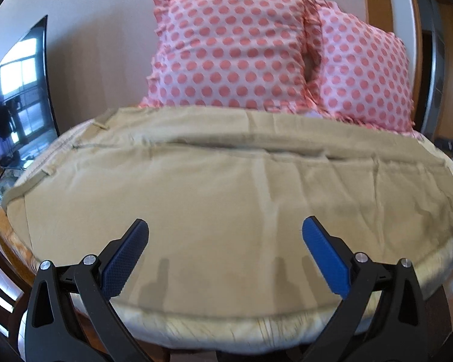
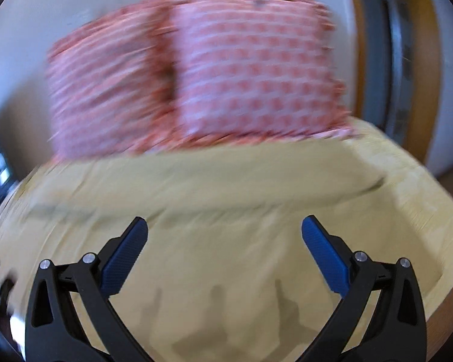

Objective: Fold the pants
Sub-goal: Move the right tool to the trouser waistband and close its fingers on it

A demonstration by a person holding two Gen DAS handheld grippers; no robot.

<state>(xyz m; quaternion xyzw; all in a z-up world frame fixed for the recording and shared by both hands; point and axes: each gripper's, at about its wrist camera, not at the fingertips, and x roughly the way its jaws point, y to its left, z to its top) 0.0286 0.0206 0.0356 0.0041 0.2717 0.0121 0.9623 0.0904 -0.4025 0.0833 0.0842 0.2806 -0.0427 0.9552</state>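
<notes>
Tan pants [image 1: 226, 187] lie spread flat over a pale mat, the waistband with belt loops at the left [image 1: 45, 172]. My left gripper [image 1: 225, 232] is open and empty, hovering just above the pants near their front edge. In the blurred right wrist view the same tan cloth [image 2: 226, 199] fills the middle. My right gripper [image 2: 225, 232] is open and empty above it.
Two pink polka-dot pillows [image 1: 235, 51] [image 2: 250, 72] stand against the wall behind the pants. A dark TV screen [image 1: 18, 96] is at the left. A wooden door frame [image 1: 380, 0] is at the right. The mat's pale front edge [image 1: 226, 328] overhangs a wooden surface.
</notes>
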